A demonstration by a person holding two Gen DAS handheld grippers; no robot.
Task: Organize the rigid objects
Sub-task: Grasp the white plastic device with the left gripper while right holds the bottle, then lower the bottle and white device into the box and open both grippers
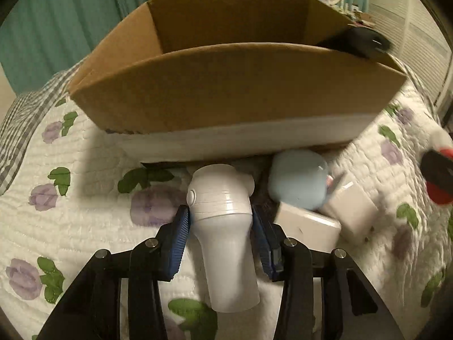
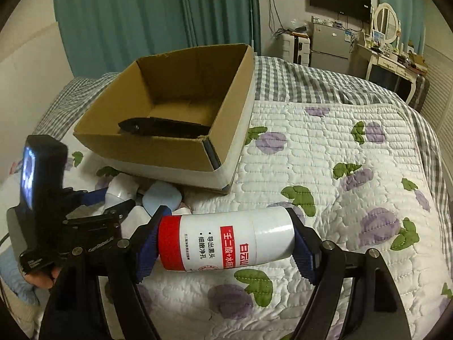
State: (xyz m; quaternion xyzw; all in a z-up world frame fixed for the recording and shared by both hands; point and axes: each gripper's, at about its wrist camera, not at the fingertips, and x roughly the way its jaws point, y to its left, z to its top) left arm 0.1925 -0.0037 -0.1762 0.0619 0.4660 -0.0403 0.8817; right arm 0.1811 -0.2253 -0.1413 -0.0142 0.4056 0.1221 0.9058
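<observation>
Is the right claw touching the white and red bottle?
Touching. The right wrist view shows the right claw with its blue pads pressed on both ends of the bottle, holding it sideways above the quilt.

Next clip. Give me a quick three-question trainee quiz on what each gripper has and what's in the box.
1. True or false: the left gripper is shut on a white handheld device.
2. What lies inside the cardboard box? A) black pliers-like tool B) blue case C) nothing
3. How does the red-and-white bottle sit in the right gripper?

Key: 1 true. 2 A. 3 Sideways, jaws on its two ends.
</observation>
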